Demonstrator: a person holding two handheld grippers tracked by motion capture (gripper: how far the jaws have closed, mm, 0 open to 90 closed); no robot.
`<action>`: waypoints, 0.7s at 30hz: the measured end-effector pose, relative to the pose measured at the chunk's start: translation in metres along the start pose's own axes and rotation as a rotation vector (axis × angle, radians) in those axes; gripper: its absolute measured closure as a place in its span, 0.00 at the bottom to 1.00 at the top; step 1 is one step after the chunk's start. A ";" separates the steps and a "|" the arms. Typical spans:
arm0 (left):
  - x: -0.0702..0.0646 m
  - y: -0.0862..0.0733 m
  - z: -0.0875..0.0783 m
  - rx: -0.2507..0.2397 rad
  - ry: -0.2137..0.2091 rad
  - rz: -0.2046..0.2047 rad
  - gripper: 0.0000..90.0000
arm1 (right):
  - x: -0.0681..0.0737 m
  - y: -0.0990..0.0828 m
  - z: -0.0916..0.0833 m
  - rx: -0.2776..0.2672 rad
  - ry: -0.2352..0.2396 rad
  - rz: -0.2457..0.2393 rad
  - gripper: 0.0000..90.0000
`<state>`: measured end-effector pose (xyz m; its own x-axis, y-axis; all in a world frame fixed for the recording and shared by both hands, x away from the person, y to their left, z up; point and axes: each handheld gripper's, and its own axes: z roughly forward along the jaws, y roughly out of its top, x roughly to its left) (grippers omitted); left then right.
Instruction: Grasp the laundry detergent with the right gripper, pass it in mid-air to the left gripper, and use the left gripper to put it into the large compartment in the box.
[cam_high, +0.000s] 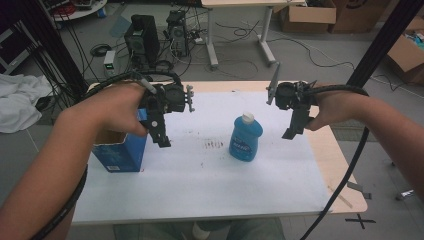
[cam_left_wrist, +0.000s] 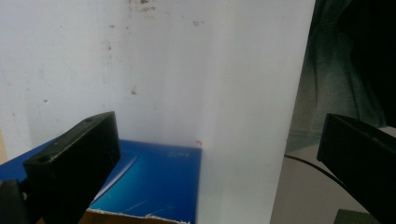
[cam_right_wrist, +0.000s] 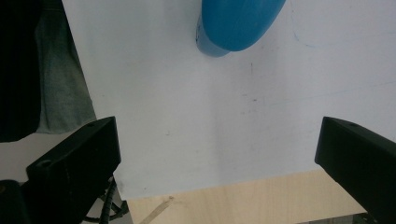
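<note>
Left edge of table: blue box (cam_high: 121, 152) stands upright, top open, on the white sheet (cam_high: 200, 175). Left gripper (cam_high: 161, 140) hangs just beside the box's upper right corner, jaws pointing down toward the sheet. In the left gripper view the jaws stand wide apart with nothing between them; the blue box (cam_left_wrist: 149, 182) sits low in that view, next to the left-hand jaw and partly behind it, not inside the gap. Touching or just clear of the jaw: cannot tell from this angle.

Centre: a patch of small dark marks (cam_high: 214, 144) on the sheet, between box and bottle.

Right of centre: blue bottle (cam_high: 245, 137) with white cap stands upright on the sheet, well apart from the box. Label text too small to read.

Right: right gripper (cam_high: 290, 132) held above the sheet, to the right of the bottle, near it but apart. In the right gripper view the jaws are wide, empty; the bottle (cam_right_wrist: 238, 23) shows at the top edge of that view, well ahead of the jaw tips, roughly in line with the gap. Bare wood of the table (cam_right_wrist: 261, 198) shows below the sheet's edge.
</note>
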<state>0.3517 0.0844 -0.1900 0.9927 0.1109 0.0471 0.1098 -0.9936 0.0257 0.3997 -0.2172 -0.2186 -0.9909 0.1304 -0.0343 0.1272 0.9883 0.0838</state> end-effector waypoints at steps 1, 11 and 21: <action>0.000 0.000 0.001 0.002 0.000 0.000 0.00 | 0.000 -0.001 -0.001 -0.001 -0.004 0.000 0.00; -0.007 0.000 -0.003 0.001 0.008 0.005 0.00 | -0.001 0.000 -0.004 -0.013 -0.015 0.014 0.00; -0.008 -0.007 -0.003 0.006 0.007 -0.003 0.00 | -0.001 0.008 -0.003 -0.005 -0.017 0.010 0.00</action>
<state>0.3431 0.0903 -0.1876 0.9920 0.1140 0.0545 0.1131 -0.9934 0.0199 0.4015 -0.2098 -0.2151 -0.9886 0.1418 -0.0505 0.1369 0.9865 0.0897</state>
